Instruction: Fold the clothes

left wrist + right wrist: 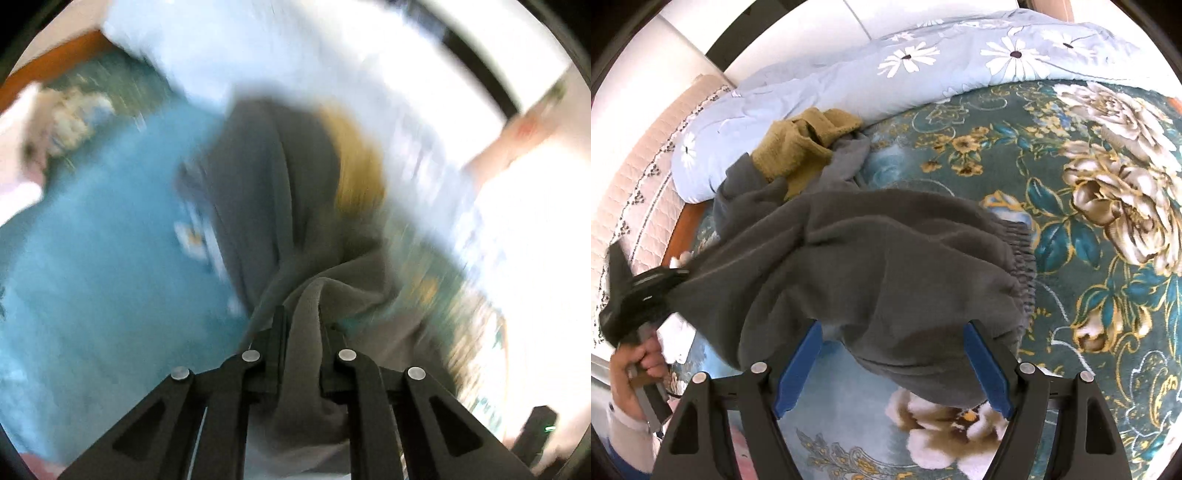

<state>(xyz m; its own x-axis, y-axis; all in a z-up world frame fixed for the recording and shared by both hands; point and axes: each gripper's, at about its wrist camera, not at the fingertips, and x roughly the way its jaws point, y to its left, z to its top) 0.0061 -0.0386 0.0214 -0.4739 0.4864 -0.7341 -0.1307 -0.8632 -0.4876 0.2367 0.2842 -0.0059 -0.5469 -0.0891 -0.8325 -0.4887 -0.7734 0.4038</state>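
- 2 grippers – left gripper (303, 325) with black fingers, right gripper (892, 363) with blue pads (798, 369)
- 1 grey garment (871, 273), elastic waistband showing
- 1 mustard garment (801, 147)
- 1 teal floral blanket (1108, 229)
- 1 light blue daisy-print quilt (923, 70)
- 1 hand (635, 373) – on the left gripper's handle, in the right wrist view
- left wrist view blurred; a blue patch there can't be identified, not counted
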